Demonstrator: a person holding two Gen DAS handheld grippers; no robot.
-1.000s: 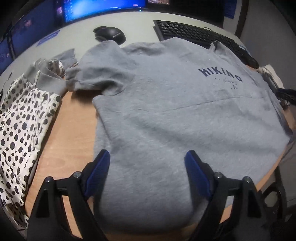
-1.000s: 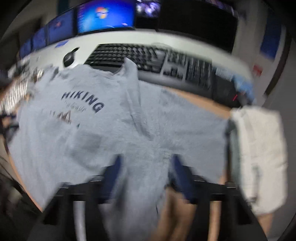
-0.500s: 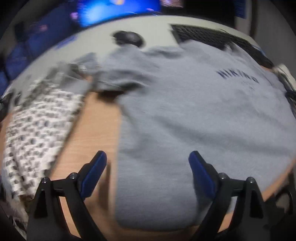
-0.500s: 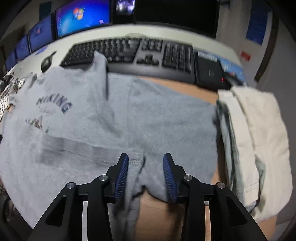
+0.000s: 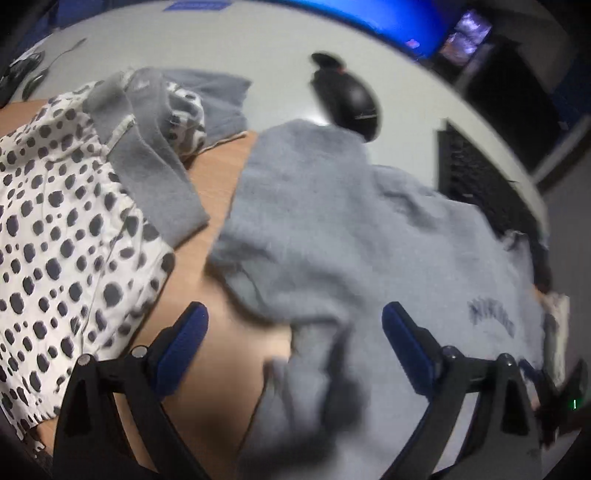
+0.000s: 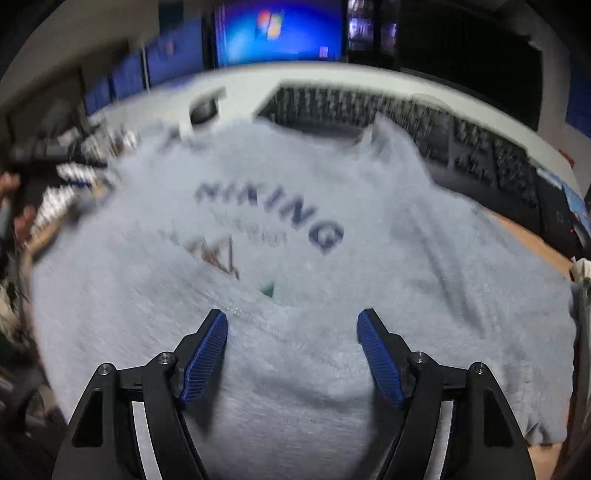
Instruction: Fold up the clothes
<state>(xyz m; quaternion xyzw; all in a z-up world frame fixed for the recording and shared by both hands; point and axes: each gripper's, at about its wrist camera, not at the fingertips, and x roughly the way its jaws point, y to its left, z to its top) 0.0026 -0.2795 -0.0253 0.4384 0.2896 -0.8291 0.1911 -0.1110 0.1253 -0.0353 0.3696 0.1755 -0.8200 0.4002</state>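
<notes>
A grey T-shirt (image 5: 354,236) with dark "HIKING" lettering (image 6: 273,210) lies spread on the wooden table (image 5: 221,170). In the left wrist view its left sleeve and side are rumpled. My left gripper (image 5: 295,325) is open and empty, above the shirt's left edge where it meets bare wood. My right gripper (image 6: 291,328) is open and empty, low over the shirt's front below the lettering. Both views are blurred.
A white garment with dark spots (image 5: 55,229) lies left of the shirt, with a grey piece of clothing (image 5: 155,162) across it. A black mouse (image 5: 351,99) and a black keyboard (image 6: 406,122) sit on the grey desk behind. Monitors (image 6: 277,33) stand at the back.
My left gripper has swung left toward the shirt's left sleeve. My right gripper has opened wider and moved left from the shirt's right part to over its printed front.
</notes>
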